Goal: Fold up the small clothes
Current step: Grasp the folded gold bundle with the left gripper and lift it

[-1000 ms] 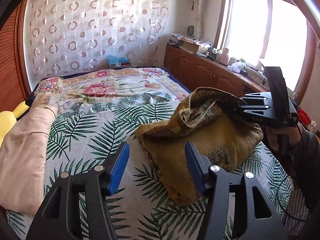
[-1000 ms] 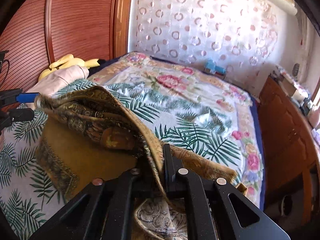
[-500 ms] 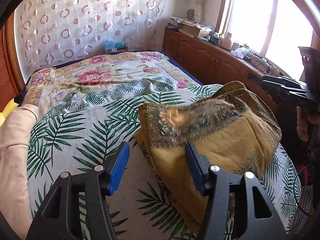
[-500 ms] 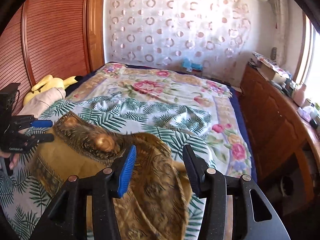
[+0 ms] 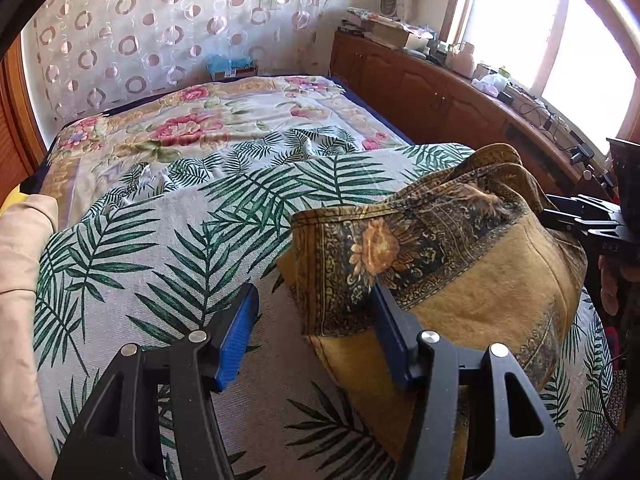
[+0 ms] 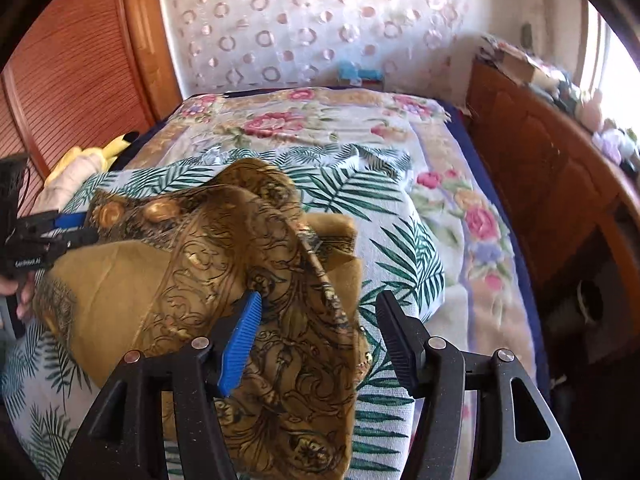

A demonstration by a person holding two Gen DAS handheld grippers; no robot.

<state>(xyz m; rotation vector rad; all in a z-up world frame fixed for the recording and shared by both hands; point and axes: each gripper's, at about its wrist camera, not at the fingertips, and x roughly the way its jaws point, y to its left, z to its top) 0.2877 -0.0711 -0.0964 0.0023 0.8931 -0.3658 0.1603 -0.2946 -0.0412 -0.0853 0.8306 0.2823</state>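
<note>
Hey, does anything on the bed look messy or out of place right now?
Yes. The mustard patterned cloth sits bunched and humped on the palm-leaf sheet, its edges uneven, not flat. Both grippers, left and right, are open.

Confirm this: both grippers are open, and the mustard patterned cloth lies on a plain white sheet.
Not quite. Both the left gripper and right gripper are open, but the mustard patterned cloth lies on a palm-leaf print sheet, not a plain white one. The left wrist view shows it.
</note>
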